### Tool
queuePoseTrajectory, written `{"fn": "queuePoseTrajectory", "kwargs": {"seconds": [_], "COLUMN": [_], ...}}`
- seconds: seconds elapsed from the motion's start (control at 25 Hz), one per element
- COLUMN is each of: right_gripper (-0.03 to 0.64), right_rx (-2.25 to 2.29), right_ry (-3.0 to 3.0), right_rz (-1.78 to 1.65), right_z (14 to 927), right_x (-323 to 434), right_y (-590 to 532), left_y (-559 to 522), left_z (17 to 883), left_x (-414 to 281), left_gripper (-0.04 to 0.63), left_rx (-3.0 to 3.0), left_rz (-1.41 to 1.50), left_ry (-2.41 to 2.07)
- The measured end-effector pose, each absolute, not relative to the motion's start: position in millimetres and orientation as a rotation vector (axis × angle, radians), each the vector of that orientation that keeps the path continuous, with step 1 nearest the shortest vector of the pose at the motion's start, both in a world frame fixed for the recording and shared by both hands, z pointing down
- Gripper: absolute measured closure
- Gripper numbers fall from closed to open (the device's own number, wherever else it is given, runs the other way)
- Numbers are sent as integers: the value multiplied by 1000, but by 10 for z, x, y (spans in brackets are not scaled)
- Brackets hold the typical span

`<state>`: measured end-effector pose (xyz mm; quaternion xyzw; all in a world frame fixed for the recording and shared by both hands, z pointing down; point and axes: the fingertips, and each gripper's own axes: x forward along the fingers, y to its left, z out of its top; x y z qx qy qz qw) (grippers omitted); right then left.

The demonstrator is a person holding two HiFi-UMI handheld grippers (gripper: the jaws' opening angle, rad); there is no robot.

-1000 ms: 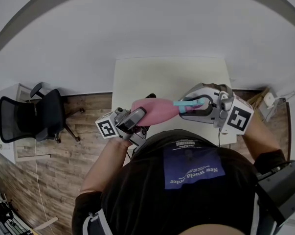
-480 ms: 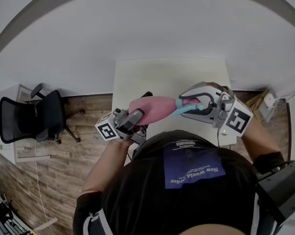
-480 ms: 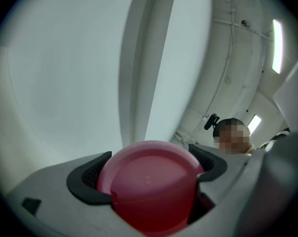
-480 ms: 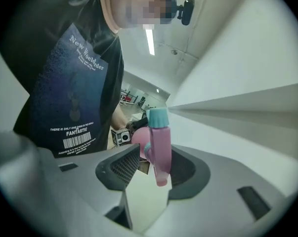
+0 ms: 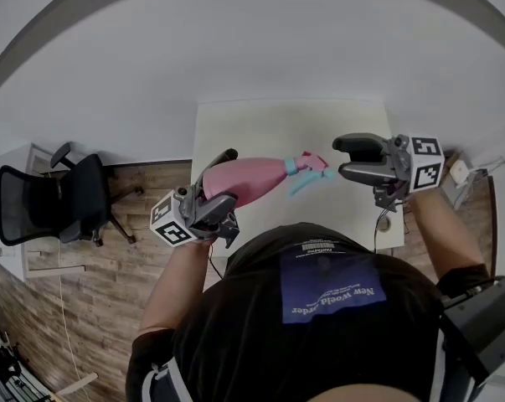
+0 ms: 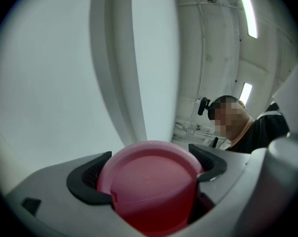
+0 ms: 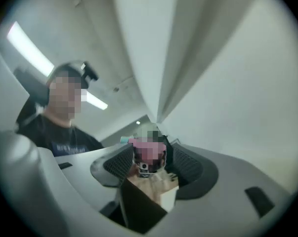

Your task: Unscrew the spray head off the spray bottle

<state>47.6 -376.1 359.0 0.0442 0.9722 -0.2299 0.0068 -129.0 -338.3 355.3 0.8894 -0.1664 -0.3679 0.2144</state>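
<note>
My left gripper [image 5: 222, 188] is shut on the wide base end of a pink spray bottle [image 5: 245, 180], which lies roughly level over the white table [image 5: 260, 124]. In the left gripper view the bottle's round base [image 6: 151, 181] fills the gap between the dark pads [image 6: 89, 174]. The teal and pink spray head [image 5: 307, 171] sits on the bottle's neck, pointing right. My right gripper [image 5: 339, 158] hangs just right of the head and apart from it. Its jaws have just been opening and hold nothing. In the right gripper view the head [image 7: 148, 149] shows small beyond the pads [image 7: 120, 166].
A black office chair [image 5: 47, 203] stands on the wood floor at the left. The table's near edge lies under my arms, and its far edge meets a white wall. A cable hangs from the right gripper.
The right gripper has let go of the spray head, opened, rolled and drawn away to the right. The left gripper has rolled and shifted slightly left with the bottle.
</note>
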Motion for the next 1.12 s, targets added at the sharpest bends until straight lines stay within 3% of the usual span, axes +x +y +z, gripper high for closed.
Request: {"fn": "queuePoseTrajectory", "kwargs": {"seconds": [0.08, 0.16, 0.4, 0.84, 0.92, 1.12], "right_gripper": [377, 377, 377, 382, 471, 485], "right_rx": [208, 310, 538, 667, 640, 577], "right_ry": [2803, 2594, 2485, 2619, 2667, 2769], "right_rz": [-1223, -1512, -1791, -1884, -1860, -1805], "right_z": [3696, 3735, 3829, 3926, 3930, 3955], "right_x": [529, 492, 127, -134, -166, -179], "right_y": [-3825, -3781, -3529, -3329, -3328, -3341], "left_y": [-3311, -3257, -3161, -3120, -3114, -3141], "left_z": [3521, 3506, 3560, 3533, 3532, 3537], "left_x": [-1233, -1152, -962, -885, -877, -881], "left_gripper": [106, 106, 106, 106, 106, 104], "left_rx": [2538, 2597, 2755, 2866, 2871, 2854], "left_rz": [-988, -955, -813, -704, -695, -688], "left_ry": [-475, -467, -416, -418, -413, -425]}}
